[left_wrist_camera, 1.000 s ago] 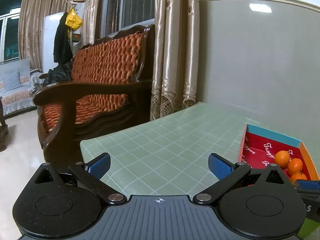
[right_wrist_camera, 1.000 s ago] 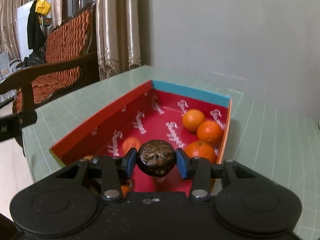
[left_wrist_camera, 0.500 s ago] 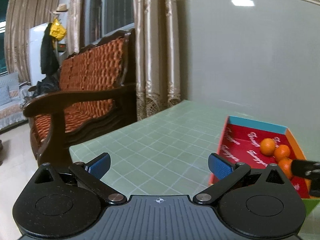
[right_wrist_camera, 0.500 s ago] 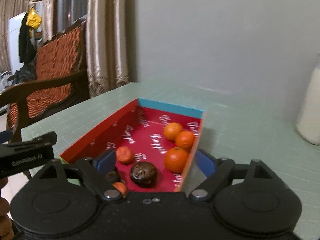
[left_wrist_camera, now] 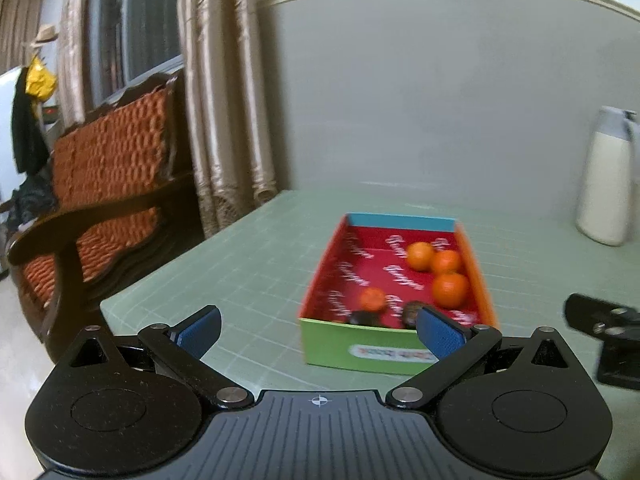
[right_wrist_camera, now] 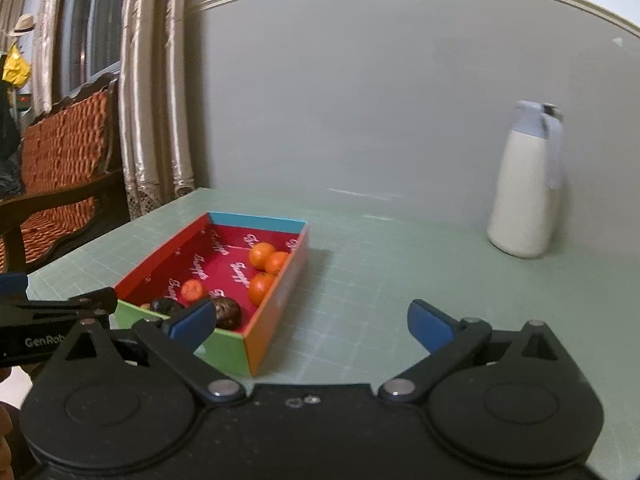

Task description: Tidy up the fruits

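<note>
On the green gridded table (right_wrist_camera: 380,264), left of the white jug (right_wrist_camera: 524,188), I log one open cardboard box (right_wrist_camera: 276,300): rectangular, red printed lining with white script, blue far wall, orange right wall, green near wall bearing a label too blurred to read.

Contents, fruit:
- three round oranges (right_wrist_camera: 262,255), smooth and glossy, clustered against the orange wall of the box;
- one smaller orange (right_wrist_camera: 192,289) nearer the green wall;
- two dark, round, mottled fruits (right_wrist_camera: 226,312) by the green wall, one partly hidden behind a blue pad; kind not discernible.

Tongs:
- right gripper (right_wrist_camera: 308,322): black linkage, blue pads, jaws just swung out to full spread, nothing between them; it sits on the near side of the box, partly over bare table.
- left gripper (left_wrist_camera: 318,326): same build, jaws spread wide and empty, near side of the box.

Beyond the box on its left: a carved dark wooden sofa (left_wrist_camera: 100,184) with orange quilted cushions, and pale satin curtains (left_wrist_camera: 228,120). Both views are motion-blurred; the jug's lid is smeared.
</note>
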Motion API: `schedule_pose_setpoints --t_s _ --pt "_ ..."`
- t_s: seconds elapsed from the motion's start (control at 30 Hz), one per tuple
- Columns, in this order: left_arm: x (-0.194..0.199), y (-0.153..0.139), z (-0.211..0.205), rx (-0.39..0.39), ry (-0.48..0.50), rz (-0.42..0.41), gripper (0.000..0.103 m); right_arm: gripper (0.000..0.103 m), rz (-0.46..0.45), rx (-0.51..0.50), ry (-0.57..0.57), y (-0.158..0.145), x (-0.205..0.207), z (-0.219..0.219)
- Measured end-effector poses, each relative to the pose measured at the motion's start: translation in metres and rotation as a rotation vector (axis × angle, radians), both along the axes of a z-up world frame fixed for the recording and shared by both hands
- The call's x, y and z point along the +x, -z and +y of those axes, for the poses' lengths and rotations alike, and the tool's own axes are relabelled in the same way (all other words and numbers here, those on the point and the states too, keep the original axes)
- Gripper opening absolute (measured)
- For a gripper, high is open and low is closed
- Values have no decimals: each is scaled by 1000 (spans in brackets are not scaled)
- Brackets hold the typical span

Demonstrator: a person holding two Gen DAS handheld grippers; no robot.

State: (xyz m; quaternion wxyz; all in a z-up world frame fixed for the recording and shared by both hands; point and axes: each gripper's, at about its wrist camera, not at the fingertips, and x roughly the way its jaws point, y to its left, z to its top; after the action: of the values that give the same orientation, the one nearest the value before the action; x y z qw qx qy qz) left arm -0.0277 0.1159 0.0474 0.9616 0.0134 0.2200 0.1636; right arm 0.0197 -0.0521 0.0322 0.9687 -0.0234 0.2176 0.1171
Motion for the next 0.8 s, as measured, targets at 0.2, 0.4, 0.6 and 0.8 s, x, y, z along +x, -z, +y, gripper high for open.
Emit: schedule_pose_setpoints --t_s 0.2,0.4,0.6,0.8 --pt "-25 -12 -18 14 31 1 103 103 11 26 53 -1 -20 -9" --pt "-39 -18 -20 18 21 10 103 103 14 43 74 -1 -35 -11" --pt "-41 -24 -20 20 18 6 103 103 -3 48 78 -4 -38 -11" --pt "-42 -24 -18 19 14 -1 103 103 -7 55 76 -5 -39 -10"
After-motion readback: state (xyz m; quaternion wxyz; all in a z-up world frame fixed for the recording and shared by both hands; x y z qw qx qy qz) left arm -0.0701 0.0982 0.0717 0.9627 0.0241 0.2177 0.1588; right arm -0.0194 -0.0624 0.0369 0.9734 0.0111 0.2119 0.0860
